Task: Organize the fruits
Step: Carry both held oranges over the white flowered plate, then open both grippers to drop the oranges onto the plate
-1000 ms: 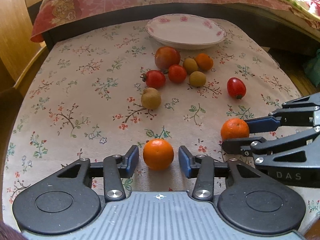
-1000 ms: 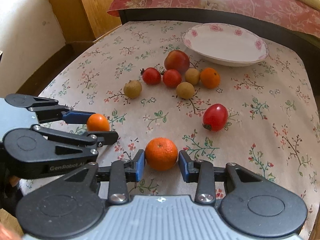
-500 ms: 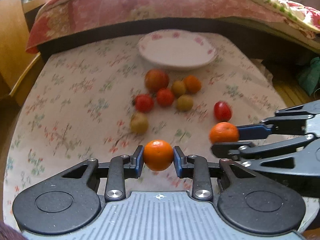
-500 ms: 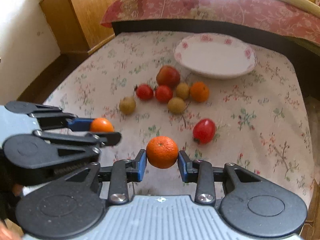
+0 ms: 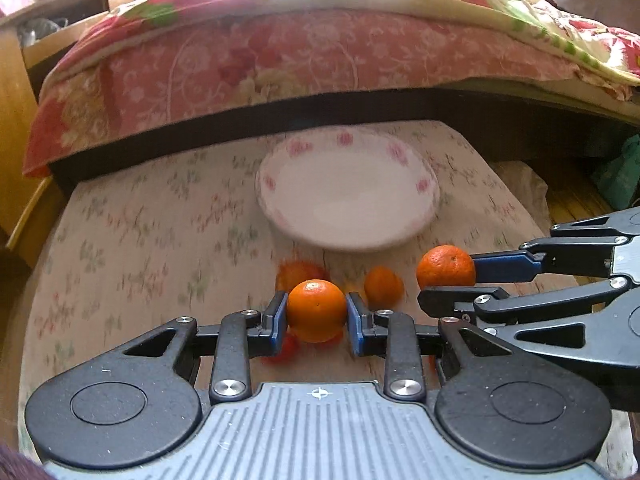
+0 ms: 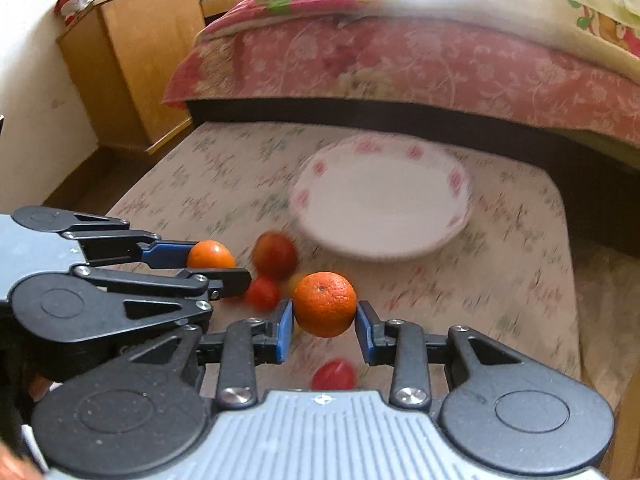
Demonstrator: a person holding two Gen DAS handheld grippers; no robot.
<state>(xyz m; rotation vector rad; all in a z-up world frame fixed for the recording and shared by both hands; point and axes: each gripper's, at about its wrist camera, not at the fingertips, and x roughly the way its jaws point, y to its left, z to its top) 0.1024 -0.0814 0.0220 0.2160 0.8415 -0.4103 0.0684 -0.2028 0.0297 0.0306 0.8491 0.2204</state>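
We hold two oranges in the air: the left gripper is clamped on one orange, the right gripper on the other orange. Both have risen off the floral tablecloth since a second ago and moved toward the one white plate, which has open cloth around it. Below lie blurred fruits: one small orange, one apple, at least two tomatoes.
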